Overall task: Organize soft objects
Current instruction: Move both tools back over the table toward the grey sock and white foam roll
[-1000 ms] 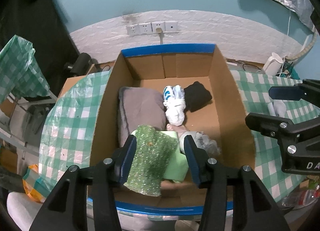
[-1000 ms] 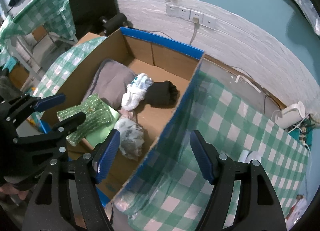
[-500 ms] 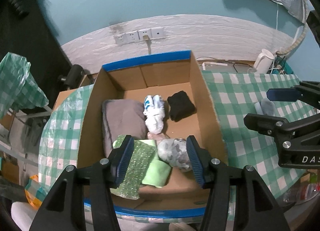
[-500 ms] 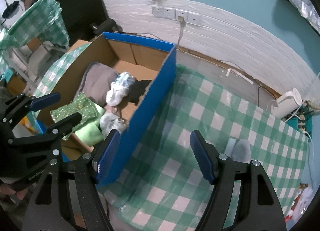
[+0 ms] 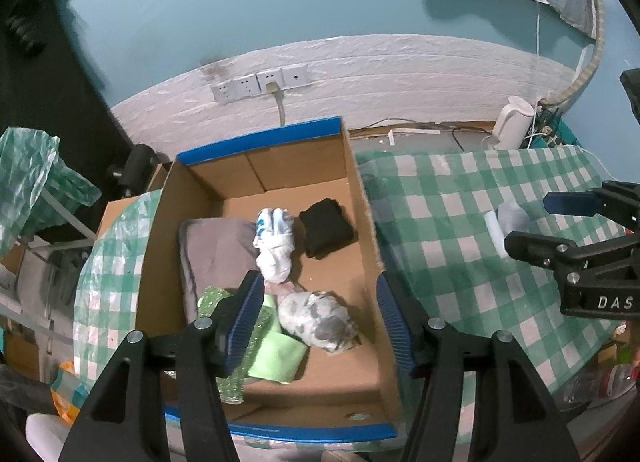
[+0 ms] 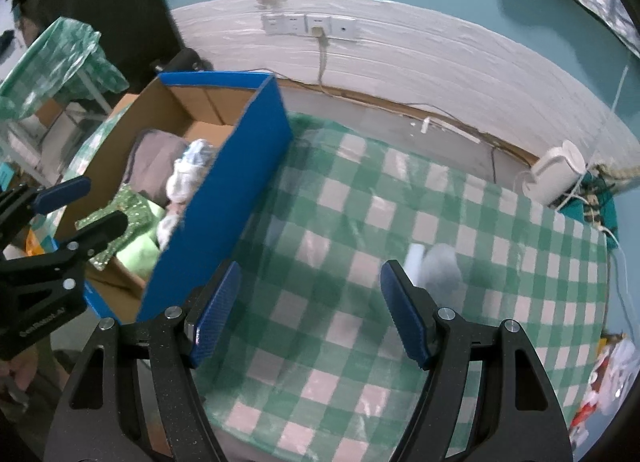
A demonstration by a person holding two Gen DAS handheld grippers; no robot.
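Your left hand-held gripper hangs over the near half of the cardboard box, its blue pads spread and opening wider, pinching nothing; the mottled grey-and-white bundle lies on the box floor in the gap between them, untouched. Your right hand-held gripper stands spread over the green-checked worktop with only the cloth between its pads. In the left wrist view it enters from the right edge, and white letters "DAS" show on its black body; the rest of the word is cut off by the frame. In the right wrist view the left gripper's body at the lower left carries small pale lettering, too blurred to read.

Inside the box, just left of the mottled bundle, a glittery green cloth and a pale green folded piece lie by the near wall. A grey folded cloth sits at the left, its long axis running from the near wall toward the far one. Beside it a white-and-blue rolled bundle points the same way, and a black folded piece lies to its right, turned slightly askew.

Out on the worktop, in the right wrist view just above the right pad, a pale grey soft item rests with a white roll touching its left side, both blurred; the roll's long axis runs up and down the frame.
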